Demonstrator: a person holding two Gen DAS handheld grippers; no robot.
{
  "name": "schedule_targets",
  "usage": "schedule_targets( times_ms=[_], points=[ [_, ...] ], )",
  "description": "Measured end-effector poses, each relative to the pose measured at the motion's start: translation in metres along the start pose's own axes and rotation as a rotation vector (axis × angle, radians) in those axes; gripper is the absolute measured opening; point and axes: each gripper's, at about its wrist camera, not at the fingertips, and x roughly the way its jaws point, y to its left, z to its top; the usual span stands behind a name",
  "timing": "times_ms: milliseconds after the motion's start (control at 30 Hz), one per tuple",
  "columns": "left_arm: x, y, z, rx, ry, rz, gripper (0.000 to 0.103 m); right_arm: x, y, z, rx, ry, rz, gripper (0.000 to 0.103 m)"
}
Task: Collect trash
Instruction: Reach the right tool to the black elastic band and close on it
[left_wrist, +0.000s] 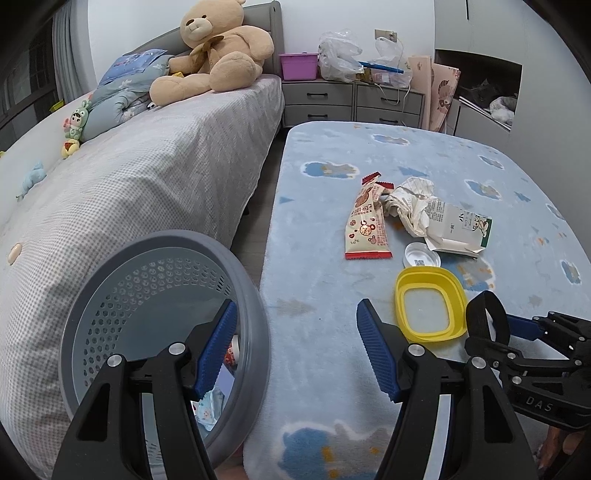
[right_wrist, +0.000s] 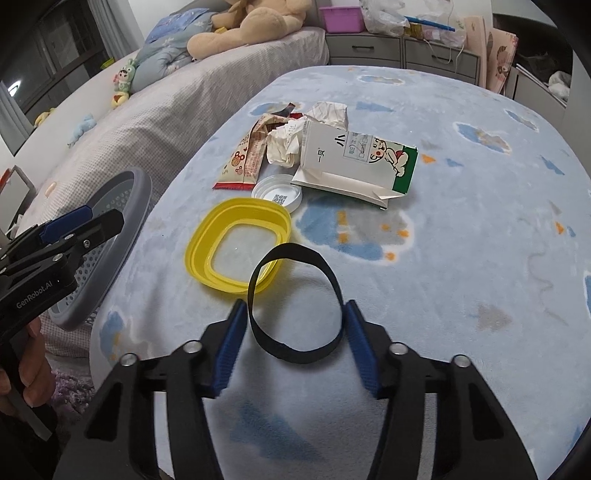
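Trash lies on a blue blanket-covered table (left_wrist: 317, 280) (right_wrist: 480, 258): a yellow lid (left_wrist: 430, 306) (right_wrist: 240, 243), a white round cap (left_wrist: 421, 254) (right_wrist: 277, 194), a flattened milk carton (left_wrist: 458, 229) (right_wrist: 354, 166), crumpled paper (left_wrist: 410, 203) (right_wrist: 284, 144) and a red snack wrapper (left_wrist: 365, 225) (right_wrist: 247, 158). A grey perforated bin (left_wrist: 166, 325) (right_wrist: 107, 258) stands left of the table with some wrappers inside. My left gripper (left_wrist: 295, 350) is open, over the bin rim and table edge. My right gripper (right_wrist: 293, 347) is open, with a black strap loop (right_wrist: 295, 302) (left_wrist: 487, 317) between its fingers.
A bed (left_wrist: 147, 184) with a teddy bear (left_wrist: 218, 51) and soft toys runs along the left. Grey drawers (left_wrist: 351, 99) with a purple box and plastic bags stand at the back. A narrow floor gap separates bed and table.
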Motion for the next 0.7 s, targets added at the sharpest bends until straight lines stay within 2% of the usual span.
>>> schedule_targets(
  times_ms=[67, 233, 467, 700],
  points=[
    [0.0, -0.001, -0.001, 0.002, 0.002, -0.009, 0.066, -0.001, 0.0, 0.0, -0.001, -0.003, 0.008, 0.03],
    [0.001, -0.007, -0.001, 0.014, 0.007, -0.025, 0.066, -0.007, -0.002, -0.001, 0.002, -0.018, 0.006, 0.018],
    [0.003, -0.025, -0.002, 0.036, 0.016, -0.079, 0.067, -0.021, -0.021, 0.002, 0.072, -0.058, -0.013, 0.018],
    [0.009, -0.051, -0.007, 0.08, 0.062, -0.17, 0.069, -0.031, -0.044, 0.004, 0.147, -0.085, -0.02, 0.018]
  ],
)
